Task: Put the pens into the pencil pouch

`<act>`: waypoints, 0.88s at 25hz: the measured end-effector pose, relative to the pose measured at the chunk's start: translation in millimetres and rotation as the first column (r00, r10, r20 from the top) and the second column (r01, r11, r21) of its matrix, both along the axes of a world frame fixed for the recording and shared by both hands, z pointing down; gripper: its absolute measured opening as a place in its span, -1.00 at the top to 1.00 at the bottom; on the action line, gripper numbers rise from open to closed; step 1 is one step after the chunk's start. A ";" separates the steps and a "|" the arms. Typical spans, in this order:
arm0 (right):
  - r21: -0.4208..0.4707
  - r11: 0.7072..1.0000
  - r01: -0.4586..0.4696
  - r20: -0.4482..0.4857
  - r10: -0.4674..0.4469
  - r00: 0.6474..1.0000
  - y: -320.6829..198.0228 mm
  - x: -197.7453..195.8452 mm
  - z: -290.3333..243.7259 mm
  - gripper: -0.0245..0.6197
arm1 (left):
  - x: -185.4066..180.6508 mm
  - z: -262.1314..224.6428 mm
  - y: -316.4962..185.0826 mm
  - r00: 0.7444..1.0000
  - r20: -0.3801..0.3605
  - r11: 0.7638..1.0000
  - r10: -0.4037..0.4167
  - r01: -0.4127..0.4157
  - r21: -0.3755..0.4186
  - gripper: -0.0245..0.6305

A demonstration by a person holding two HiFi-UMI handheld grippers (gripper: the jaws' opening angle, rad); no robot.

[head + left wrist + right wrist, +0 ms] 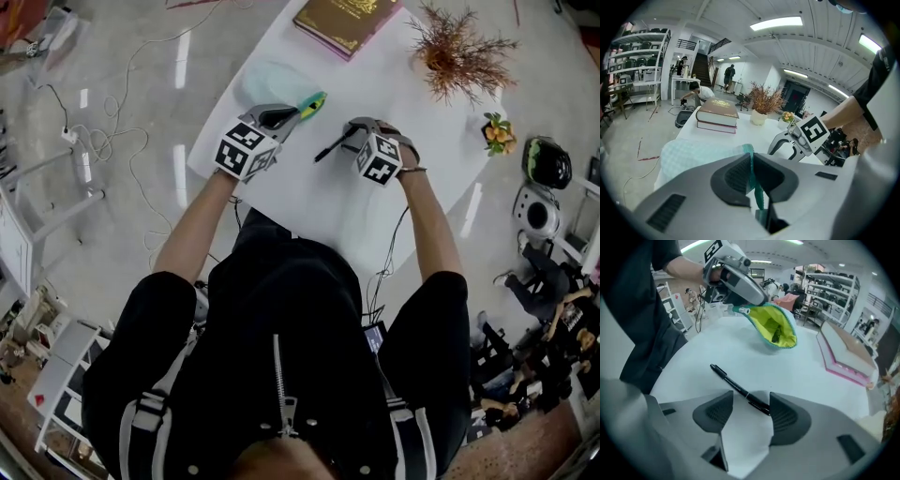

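A mint-green pencil pouch (281,86) with a yellow lining (777,329) lies on the white table (394,187). My left gripper (298,114) is shut on its teal zipper edge (751,165) and holds its mouth up. Something dark lies inside the pouch (775,336). A black pen (739,389) lies flat on the table. My right gripper (749,412) hangs over the pen's capped end, open wide, the pen running between the jaws without either pad pressing on it. In the head view the pen (332,148) juts left from that gripper (354,137).
A thick book (345,21) lies at the table's far edge. A pot of dried reddish plant (457,49) and a small flower pot (498,133) stand at the far right. Cables cross the floor (103,131) left of the table.
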State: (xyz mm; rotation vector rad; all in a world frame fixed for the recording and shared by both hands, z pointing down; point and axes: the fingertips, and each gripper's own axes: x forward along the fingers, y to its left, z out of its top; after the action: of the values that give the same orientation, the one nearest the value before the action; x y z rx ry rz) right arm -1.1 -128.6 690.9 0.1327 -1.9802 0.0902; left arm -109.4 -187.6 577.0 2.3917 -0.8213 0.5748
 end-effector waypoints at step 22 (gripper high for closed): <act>0.012 0.938 -0.346 0.052 0.345 0.937 33.7 52.0 -1.1 0.71 | -7.9 0.7 8.9 0.999 0.037 1.000 0.003 -0.004 0.009 0.81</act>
State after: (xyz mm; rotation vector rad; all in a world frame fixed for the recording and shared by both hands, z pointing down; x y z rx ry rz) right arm 50.9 -94.9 689.8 0.4970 -1.9890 0.3031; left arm -117.3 -178.7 577.8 2.3981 -0.8374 0.6195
